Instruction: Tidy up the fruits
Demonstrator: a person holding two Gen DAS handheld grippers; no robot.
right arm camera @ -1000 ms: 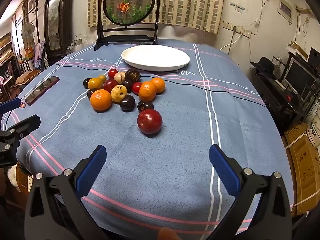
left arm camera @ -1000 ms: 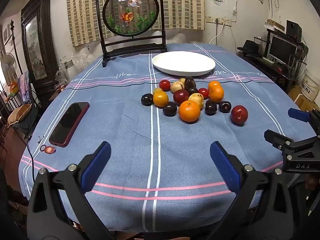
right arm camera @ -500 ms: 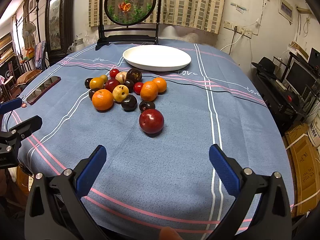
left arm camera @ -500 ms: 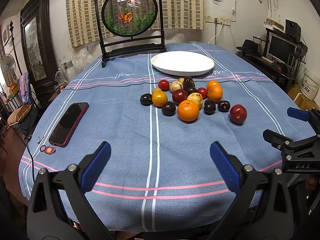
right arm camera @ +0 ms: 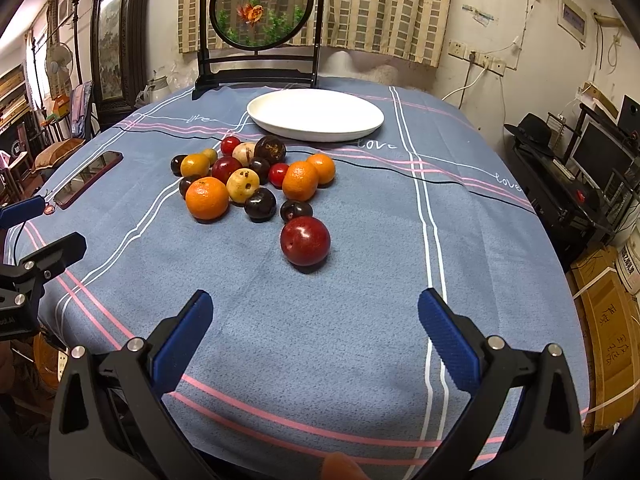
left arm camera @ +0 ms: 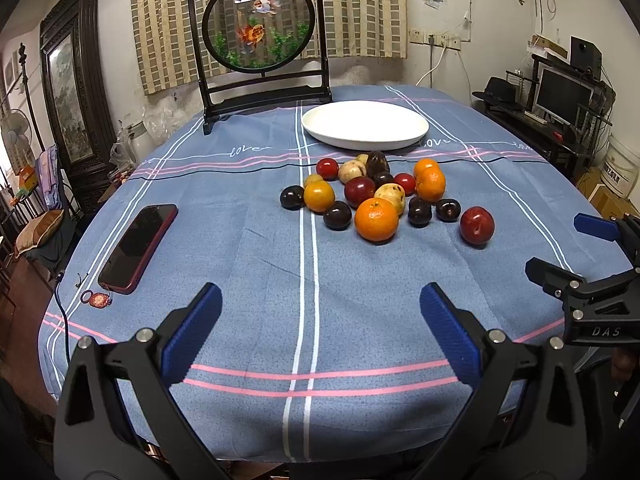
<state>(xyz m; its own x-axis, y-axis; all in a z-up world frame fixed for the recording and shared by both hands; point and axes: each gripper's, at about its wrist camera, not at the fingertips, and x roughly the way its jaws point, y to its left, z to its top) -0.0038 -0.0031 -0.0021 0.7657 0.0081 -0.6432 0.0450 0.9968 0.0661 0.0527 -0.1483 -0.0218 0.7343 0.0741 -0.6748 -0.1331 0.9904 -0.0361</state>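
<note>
Tongs: left (left arm camera: 320, 304) and right (right arm camera: 315, 310) both gape empty; red plum (right arm camera: 305, 241) at 12 o'clock could roll off the tabletop (right arm camera: 340, 340) if nudged.

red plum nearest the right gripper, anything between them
Nothing visible. Only bare tablecloth lies between the open right gripper and the red plum, which sits apart from the fruit pile at its near edge.

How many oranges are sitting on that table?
4. A big orange at the pile's near edge, a small one on its left, and two touching, and, on its right. Others could be hidden behind fruit.
</note>
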